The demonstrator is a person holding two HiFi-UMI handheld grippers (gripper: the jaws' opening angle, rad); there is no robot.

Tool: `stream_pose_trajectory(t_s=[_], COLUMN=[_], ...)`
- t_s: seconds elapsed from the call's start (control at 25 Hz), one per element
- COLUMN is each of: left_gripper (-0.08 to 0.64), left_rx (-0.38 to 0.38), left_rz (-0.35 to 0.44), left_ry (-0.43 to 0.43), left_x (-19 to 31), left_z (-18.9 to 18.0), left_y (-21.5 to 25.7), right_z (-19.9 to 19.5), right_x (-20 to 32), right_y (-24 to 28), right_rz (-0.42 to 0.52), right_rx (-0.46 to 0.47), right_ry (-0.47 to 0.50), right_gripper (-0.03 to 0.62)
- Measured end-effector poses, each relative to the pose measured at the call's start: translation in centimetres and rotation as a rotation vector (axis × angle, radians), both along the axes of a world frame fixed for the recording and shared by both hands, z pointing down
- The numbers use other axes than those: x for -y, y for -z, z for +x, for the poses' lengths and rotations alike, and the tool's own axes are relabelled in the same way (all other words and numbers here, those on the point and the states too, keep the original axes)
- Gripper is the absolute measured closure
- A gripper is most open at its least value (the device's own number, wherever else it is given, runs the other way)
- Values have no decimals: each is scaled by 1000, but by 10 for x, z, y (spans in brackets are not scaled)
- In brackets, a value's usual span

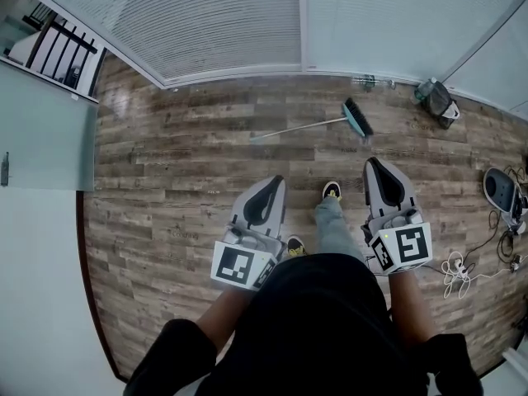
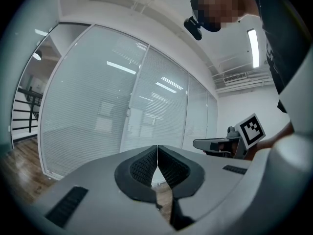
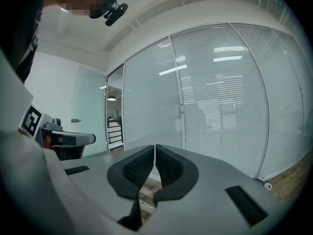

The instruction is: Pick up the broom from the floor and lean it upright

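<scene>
Against the foot of the glass wall [image 1: 231, 23], the broom [image 1: 355, 118] lies flat on the wood floor [image 1: 165, 163], its brush end to the right and its thin handle running left. Nothing of the task looks done yet: both the pickup and the leaning upright remain. The left gripper [image 1: 277, 180] and right gripper [image 1: 372, 162] are held out in front of the person, well short of the broom, with one shoe [image 1: 332, 190] between them. Only the head view shows the broom and that gap. The two gripper views look level at the blinds and miss the broom altogether, but they settle the grip: each gripper is closed, pads together, nothing between them.
</scene>
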State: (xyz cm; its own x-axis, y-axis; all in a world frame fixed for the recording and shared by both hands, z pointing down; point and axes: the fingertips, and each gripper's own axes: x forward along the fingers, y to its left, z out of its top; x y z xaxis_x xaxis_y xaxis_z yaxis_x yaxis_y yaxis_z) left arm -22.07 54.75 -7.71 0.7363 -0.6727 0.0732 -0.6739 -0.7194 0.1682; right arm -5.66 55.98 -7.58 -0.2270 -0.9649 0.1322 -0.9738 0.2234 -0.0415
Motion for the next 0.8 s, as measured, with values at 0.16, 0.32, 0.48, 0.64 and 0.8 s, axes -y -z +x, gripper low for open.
stream_pose_trajectory(t_s=[0.16, 0.32, 0.48, 0.64, 0.8], left_gripper=[537, 537, 537, 537, 537], left_rx=[9, 29, 44, 68, 99], left_rz=[-12, -7, -12, -20, -23], left_ry=[16, 30, 56, 84, 92], left_x=[42, 85, 121, 149, 168], left_z=[30, 62, 87, 108, 129], left_y=[0, 3, 5, 4, 2], right_z=[28, 57, 82, 110, 130], right_x=[39, 79, 110, 133, 151], right_y=[-9, -15, -18, -24, -26], right_rz=[-23, -40, -49, -61, -78], right_rx=[12, 28, 25, 25, 50], right_ry=[16, 50, 77, 113, 137], right_gripper=[572, 572, 574, 574, 574])
